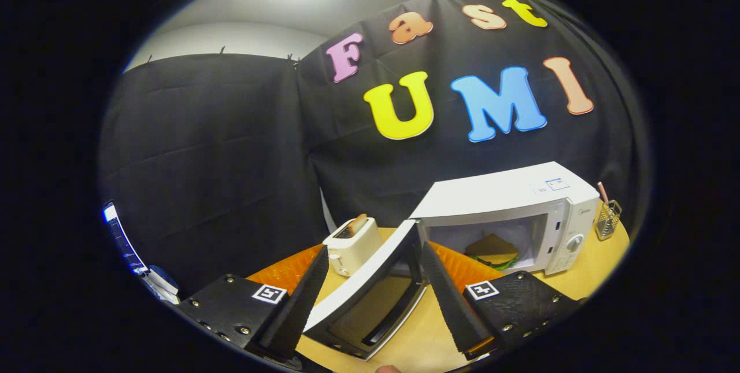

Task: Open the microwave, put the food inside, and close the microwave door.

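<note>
Two fingers [370, 263]: spread apart, grasping nothing, astride the door [364, 295].
Door: swung open.
Food [493, 250]: inside microwave [514, 211], beyond fingers.

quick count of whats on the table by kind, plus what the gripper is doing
microwave, door open: 1
sandwich inside it: 1
toaster with bread in it: 1
mesh holder: 1
orange mat: 1
total: 5
gripper: fingers open, either side of the door
</note>
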`<action>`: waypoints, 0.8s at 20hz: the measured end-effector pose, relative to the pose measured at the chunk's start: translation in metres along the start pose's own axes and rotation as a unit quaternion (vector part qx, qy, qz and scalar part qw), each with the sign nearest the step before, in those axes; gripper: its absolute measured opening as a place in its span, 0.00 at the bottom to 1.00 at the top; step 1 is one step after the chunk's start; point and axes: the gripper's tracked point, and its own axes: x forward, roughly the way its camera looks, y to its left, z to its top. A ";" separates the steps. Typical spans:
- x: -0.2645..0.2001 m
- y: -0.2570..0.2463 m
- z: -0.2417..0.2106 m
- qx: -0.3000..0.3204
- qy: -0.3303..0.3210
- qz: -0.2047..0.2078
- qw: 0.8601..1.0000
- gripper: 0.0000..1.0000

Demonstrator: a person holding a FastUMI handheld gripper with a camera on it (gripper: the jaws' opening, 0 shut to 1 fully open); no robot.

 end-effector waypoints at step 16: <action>0.001 0.180 -0.106 -0.045 0.104 0.226 0.968 0.91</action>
